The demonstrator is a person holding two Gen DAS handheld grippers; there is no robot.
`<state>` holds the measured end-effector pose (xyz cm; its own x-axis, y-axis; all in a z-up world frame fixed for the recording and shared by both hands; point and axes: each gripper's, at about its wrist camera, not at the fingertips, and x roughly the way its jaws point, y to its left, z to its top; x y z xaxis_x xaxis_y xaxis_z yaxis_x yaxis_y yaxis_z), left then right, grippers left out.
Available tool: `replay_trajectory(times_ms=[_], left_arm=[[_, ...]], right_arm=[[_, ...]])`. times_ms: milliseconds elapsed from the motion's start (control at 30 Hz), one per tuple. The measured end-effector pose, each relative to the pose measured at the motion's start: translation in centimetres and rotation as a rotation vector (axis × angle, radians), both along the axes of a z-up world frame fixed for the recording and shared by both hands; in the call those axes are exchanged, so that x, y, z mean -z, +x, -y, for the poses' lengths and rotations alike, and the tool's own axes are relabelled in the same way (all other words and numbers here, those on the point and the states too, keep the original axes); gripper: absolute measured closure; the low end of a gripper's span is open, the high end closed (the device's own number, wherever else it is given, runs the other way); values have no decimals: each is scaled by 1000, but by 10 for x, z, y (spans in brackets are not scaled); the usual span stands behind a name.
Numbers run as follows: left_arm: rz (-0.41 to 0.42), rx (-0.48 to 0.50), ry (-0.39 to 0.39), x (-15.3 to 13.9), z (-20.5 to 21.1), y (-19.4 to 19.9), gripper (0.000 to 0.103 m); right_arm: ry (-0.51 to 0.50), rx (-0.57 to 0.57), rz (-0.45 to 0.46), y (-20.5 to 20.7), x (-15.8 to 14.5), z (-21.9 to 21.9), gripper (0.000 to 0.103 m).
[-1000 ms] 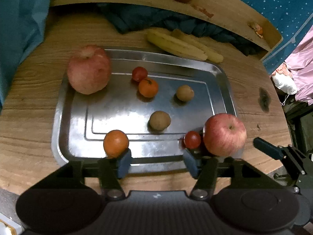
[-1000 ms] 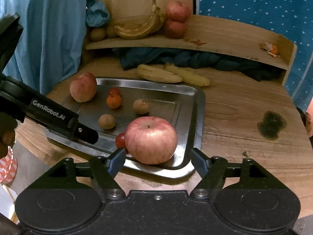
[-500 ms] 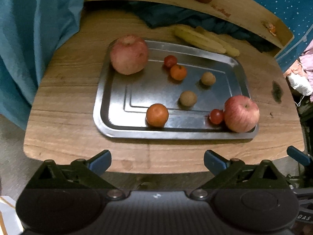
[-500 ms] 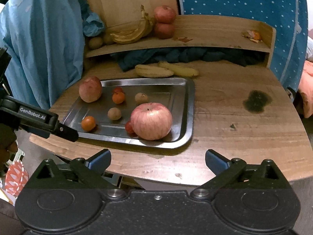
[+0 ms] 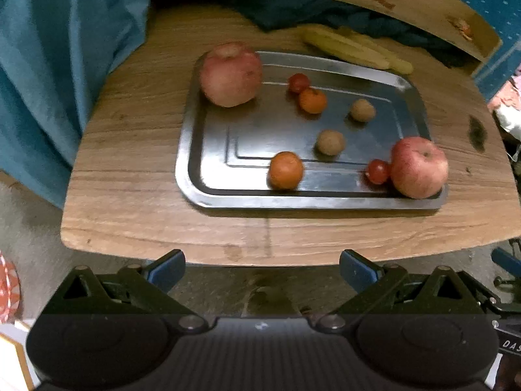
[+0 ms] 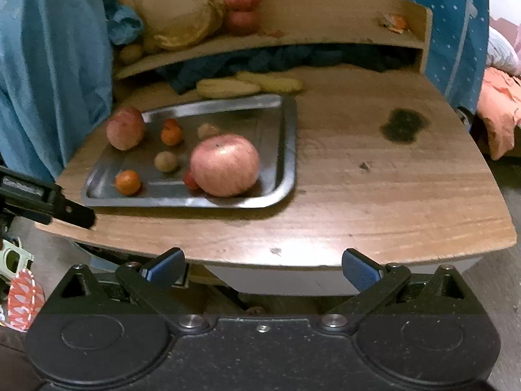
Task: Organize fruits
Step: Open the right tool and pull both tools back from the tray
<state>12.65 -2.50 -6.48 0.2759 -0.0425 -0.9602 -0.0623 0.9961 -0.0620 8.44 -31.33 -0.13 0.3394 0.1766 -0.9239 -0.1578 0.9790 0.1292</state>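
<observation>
A steel tray (image 5: 192, 176) (image 6: 286, 150) lies on the wooden table. It holds a red apple (image 5: 230, 73) (image 6: 125, 127) at its far left corner and a second apple (image 5: 419, 166) (image 6: 224, 164) at its near right corner. A cherry tomato (image 5: 377, 171) touches that second apple. Two oranges (image 5: 286, 170) (image 5: 312, 100), another tomato (image 5: 298, 82) and two brown fruits (image 5: 330, 142) (image 5: 362, 109) lie between. My left gripper (image 5: 262, 268) and right gripper (image 6: 263, 267) both hang open and empty, short of the table's near edge.
Two bananas (image 5: 351, 49) (image 6: 247, 85) lie behind the tray. A raised shelf (image 6: 325, 19) at the back carries more apples (image 6: 242, 6) and a banana bunch. Blue cloth (image 5: 58, 65) hangs at the left. A dark stain (image 6: 402, 125) marks the table's right part.
Both grippers have pulled back from the tray to beyond the table's near edge, and their jaws have spread wider. The near orange and the right apple stay on the tray.
</observation>
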Motion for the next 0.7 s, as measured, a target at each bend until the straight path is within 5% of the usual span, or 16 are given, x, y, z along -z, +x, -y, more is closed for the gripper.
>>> replay_trajectory(times_ms=[167,700], left_arm=[[-8,-50,26,-6,-10,0,0],[13,-83,35,-15,-3,43,0]], right_arm=[[-20,28,-49,4,9,5,1],[-7,89,21,42,5,24,1]])
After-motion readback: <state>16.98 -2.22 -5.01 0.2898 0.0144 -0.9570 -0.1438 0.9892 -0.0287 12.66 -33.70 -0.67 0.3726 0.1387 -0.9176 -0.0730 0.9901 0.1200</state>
